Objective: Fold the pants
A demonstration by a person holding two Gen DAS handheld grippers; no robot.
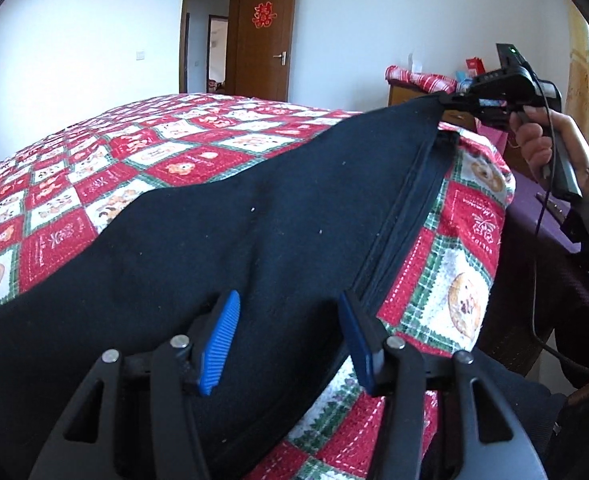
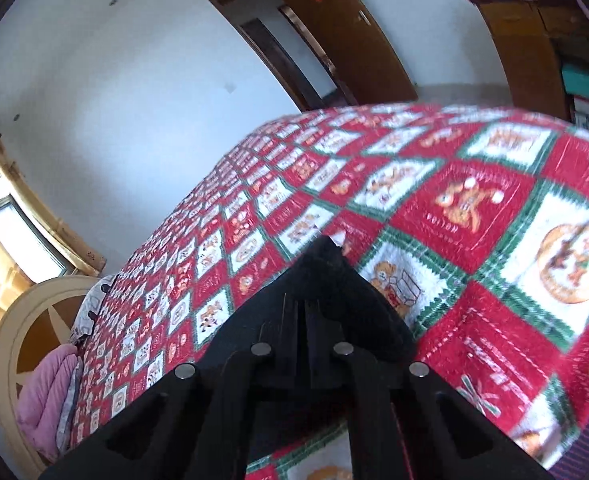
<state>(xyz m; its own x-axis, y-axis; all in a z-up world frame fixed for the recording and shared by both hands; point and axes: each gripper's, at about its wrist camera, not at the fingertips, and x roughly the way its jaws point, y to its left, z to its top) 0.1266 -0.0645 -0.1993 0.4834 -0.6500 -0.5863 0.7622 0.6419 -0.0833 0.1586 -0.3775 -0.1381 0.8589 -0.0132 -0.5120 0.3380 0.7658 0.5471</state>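
Dark navy pants (image 1: 222, 240) lie spread over a red, white and green patchwork bedspread (image 1: 94, 184). My left gripper (image 1: 290, 304) is open, its blue pads (image 1: 220, 340) hovering just above the cloth near the hem edge. My right gripper (image 1: 448, 100) shows at the upper right of the left wrist view, shut on a corner of the pants and lifting it off the bed. In the right wrist view the right gripper (image 2: 301, 304) is shut, with a peak of dark pants cloth (image 2: 326, 264) pinched between its fingers above the bedspread (image 2: 474, 220).
A brown door (image 1: 264, 36) stands open at the back wall. A wooden cabinet (image 1: 414, 88) with a red cloth on top stands at the right. A pink pillow (image 2: 46, 400) and a round headboard (image 2: 18, 340) lie at the bed's far end.
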